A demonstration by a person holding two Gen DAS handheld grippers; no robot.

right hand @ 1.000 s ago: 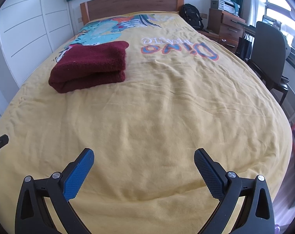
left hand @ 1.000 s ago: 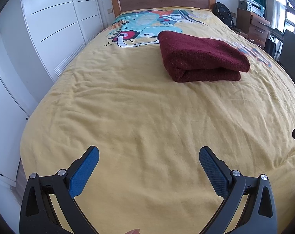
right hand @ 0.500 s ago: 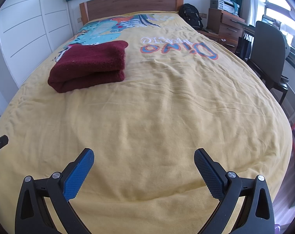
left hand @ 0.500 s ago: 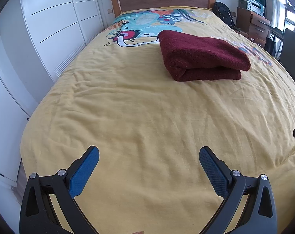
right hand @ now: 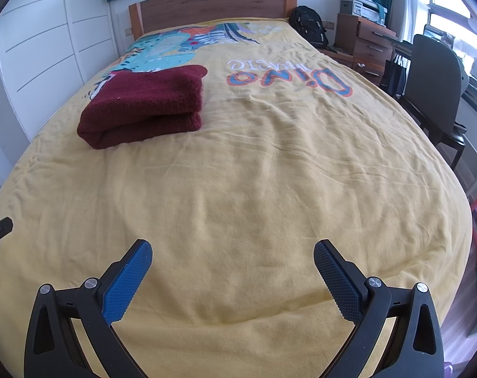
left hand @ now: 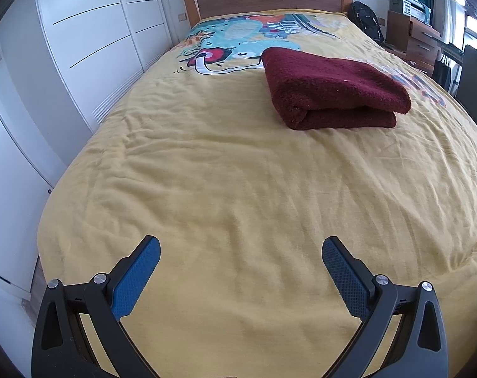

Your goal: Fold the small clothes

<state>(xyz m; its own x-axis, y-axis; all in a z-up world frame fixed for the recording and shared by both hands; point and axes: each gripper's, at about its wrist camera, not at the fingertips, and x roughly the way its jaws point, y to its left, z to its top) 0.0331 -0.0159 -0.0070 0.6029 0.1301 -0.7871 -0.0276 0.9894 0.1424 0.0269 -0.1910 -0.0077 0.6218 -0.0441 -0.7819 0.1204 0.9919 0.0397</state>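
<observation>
A dark red fleece garment lies folded into a thick rectangle on the yellow bedspread, far ahead and to the right in the left wrist view. In the right wrist view it lies far ahead to the left. My left gripper is open and empty, low over the near part of the bed. My right gripper is open and empty too, beside it to the right. Both are well short of the garment.
White wardrobe doors run along the bed's left side. A wooden headboard stands at the far end. A black backpack, wooden drawers and a dark chair stand right of the bed.
Both views have shifted slightly; the folded garment sits a little lower in the frames. Both grippers stay open and empty.
</observation>
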